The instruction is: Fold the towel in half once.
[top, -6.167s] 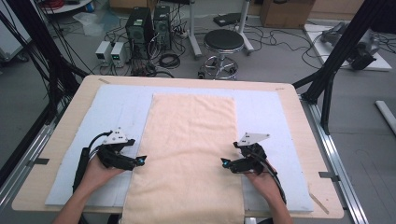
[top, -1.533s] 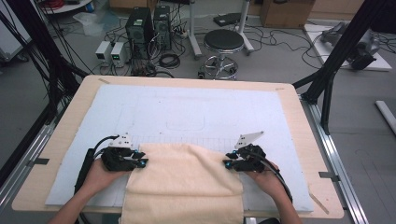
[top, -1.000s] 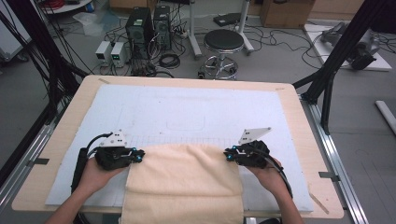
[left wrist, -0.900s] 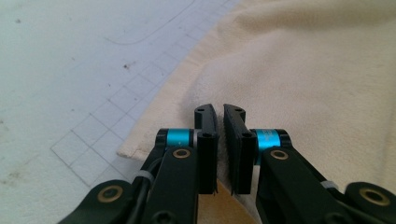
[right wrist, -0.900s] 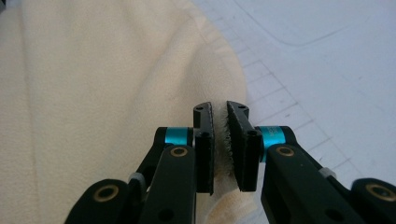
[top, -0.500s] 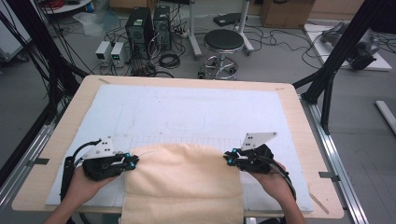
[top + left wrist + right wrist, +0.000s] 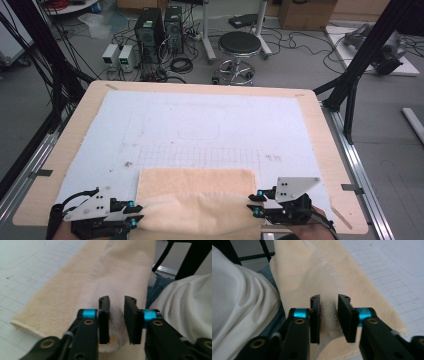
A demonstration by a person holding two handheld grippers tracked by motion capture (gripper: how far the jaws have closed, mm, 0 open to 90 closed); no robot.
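Along the near edge of the bench (image 7: 320, 130), a peach-coloured towel (image 7: 197, 192) lay folded over on the white gridded mat (image 7: 200, 125), its far edge straight across the grid and its near part hanging off the bench toward the person. The left gripper (image 7: 134, 220) sat at the towel's near left corner and the right gripper (image 7: 255, 206) at its near right corner.

Both grippers had just been opening. In the left gripper view the jaws stood slightly apart, with a raised hump of towel (image 7: 117, 290) between them but neither pad pressing on it. The right gripper view showed the same: jaws parted a little, cloth (image 7: 322, 282) running up through the gap, apparently released.

The step in hand looked like letting go of a finished fold. To do it well, I judged the jaws should spread wide enough that the pile did not snag, and both hands should draw back together, outward and level, so the upper layer was not dragged askew. The humps left at each corner would probably want smoothing before any further fold.
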